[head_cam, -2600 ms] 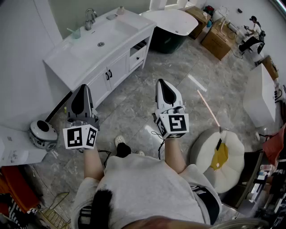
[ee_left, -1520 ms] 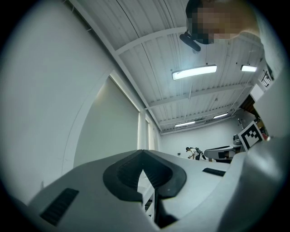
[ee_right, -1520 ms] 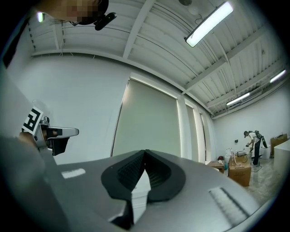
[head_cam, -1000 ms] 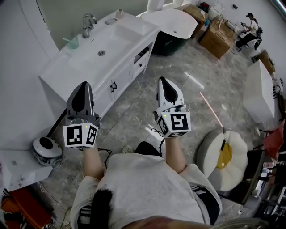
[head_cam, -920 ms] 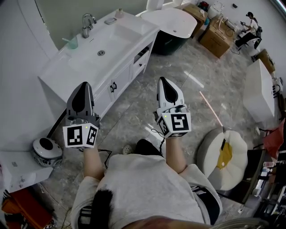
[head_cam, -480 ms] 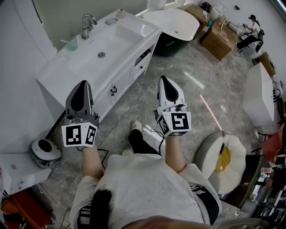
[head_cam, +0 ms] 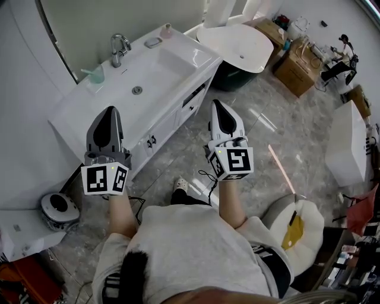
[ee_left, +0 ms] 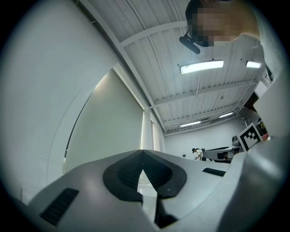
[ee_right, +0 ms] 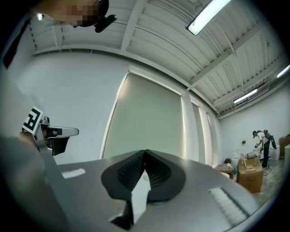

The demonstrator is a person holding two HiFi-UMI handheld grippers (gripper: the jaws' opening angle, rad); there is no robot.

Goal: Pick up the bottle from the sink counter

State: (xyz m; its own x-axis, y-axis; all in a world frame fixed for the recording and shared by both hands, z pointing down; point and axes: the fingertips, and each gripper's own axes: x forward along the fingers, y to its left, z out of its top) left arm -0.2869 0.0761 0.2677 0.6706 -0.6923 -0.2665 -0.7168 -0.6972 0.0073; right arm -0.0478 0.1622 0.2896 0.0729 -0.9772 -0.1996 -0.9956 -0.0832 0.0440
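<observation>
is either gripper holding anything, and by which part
Nothing is held. The left gripper and right gripper both have jaws shut together, empty; the small pale bottle stands untouched on the white sink counter.

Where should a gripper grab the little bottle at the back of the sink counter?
Grip the bottle round its body, just below its top, probably coming from the front. It stands upright at the very back edge of the sink counter, so the front looks like the most open side.

head view: steeply down | gripper views: tilted up, mirror (head_cam: 119, 15) perhaps shared
</observation>
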